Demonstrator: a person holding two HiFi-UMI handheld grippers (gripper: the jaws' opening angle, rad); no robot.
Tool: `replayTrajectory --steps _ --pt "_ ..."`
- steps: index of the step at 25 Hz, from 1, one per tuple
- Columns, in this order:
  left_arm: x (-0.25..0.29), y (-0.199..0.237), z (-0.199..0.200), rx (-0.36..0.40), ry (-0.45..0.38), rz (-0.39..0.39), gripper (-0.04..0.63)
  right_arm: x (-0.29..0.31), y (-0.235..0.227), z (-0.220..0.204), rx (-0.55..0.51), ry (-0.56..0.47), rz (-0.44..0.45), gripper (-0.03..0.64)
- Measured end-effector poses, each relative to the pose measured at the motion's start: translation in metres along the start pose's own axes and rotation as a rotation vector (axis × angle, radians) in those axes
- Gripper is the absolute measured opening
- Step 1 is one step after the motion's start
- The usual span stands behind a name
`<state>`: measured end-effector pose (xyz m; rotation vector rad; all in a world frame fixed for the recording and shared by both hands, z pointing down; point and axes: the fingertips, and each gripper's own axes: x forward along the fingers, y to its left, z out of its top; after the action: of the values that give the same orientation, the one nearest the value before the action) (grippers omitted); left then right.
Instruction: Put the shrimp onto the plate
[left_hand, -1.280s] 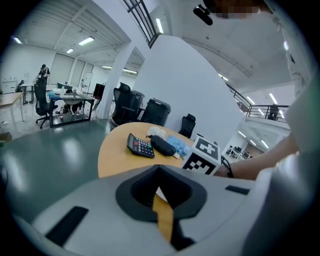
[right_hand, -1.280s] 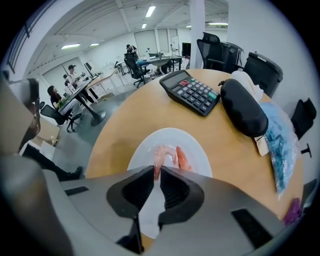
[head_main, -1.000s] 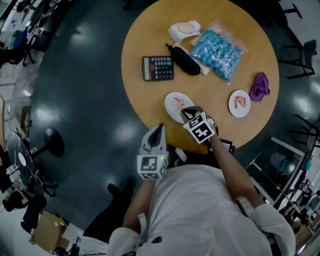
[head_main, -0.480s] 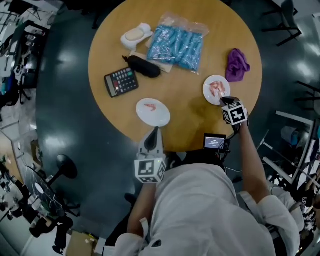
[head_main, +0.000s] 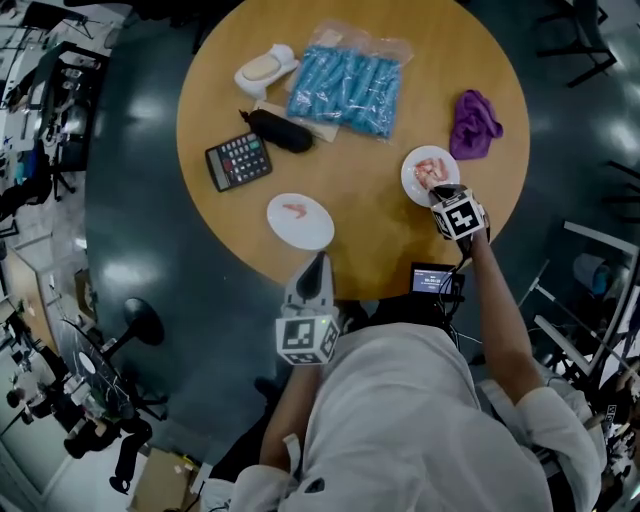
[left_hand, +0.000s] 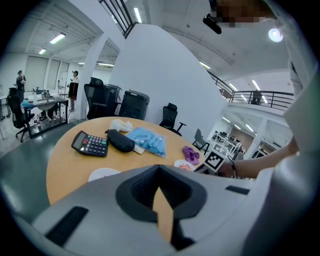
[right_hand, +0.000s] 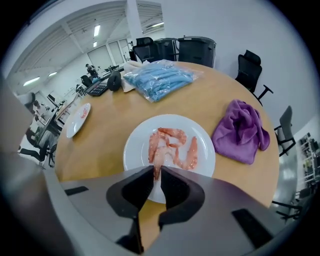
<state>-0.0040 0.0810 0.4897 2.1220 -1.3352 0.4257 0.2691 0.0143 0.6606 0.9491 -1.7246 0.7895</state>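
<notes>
A white plate (head_main: 430, 176) at the table's right holds several pink shrimp (right_hand: 172, 145). My right gripper (head_main: 441, 192) hovers over that plate's near edge, shut on one shrimp (right_hand: 158, 161) whose tail runs in between the jaws. A second white plate (head_main: 300, 221) near the table's front carries a single shrimp (head_main: 295, 210). My left gripper (head_main: 318, 264) hangs just off the table's near edge, shut and empty; in its own view its jaws point across the table toward both plates (left_hand: 104, 174).
On the round wooden table (head_main: 350, 150) lie a calculator (head_main: 238, 161), a black case (head_main: 281, 130), a bag of blue items (head_main: 345, 90), a white object (head_main: 263, 68) and a purple cloth (head_main: 474, 122) beside the right plate. A small screen (head_main: 432, 279) sits at the near edge.
My right gripper has moved from the front plate, where one shrimp now lies, across to the right plate of shrimp. The left gripper has stayed put.
</notes>
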Motion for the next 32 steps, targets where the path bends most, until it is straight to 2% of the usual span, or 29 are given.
replayTrajectory --steps 6,11,13,18,22,25,32 --pt "-0.003 0.005 0.000 -0.015 -0.017 0.000 0.008 -0.017 -0.006 0.001 -0.022 -0.004 -0.073 0.051" --pt "-0.011 0.013 0.006 -0.005 -0.045 -0.003 0.008 -0.044 0.011 0.013 -0.021 -0.051 -0.083 0.050" --pt "-0.013 0.023 0.007 -0.006 -0.053 0.002 0.008 -0.051 0.046 0.032 -0.081 -0.085 -0.053 0.050" --pt "-0.024 0.054 0.004 -0.039 -0.060 0.028 0.008 -0.033 0.178 0.093 -0.320 -0.134 0.123 0.049" --pt "-0.042 0.088 -0.003 -0.063 -0.060 0.063 0.008 0.001 0.262 0.134 -0.540 -0.137 0.161 0.049" --pt "-0.053 0.108 -0.011 -0.089 -0.056 0.085 0.008 0.025 0.294 0.154 -0.661 -0.104 0.138 0.051" --pt "-0.070 0.139 -0.017 -0.149 -0.075 0.121 0.008 0.063 0.307 0.177 -0.753 -0.016 0.082 0.051"
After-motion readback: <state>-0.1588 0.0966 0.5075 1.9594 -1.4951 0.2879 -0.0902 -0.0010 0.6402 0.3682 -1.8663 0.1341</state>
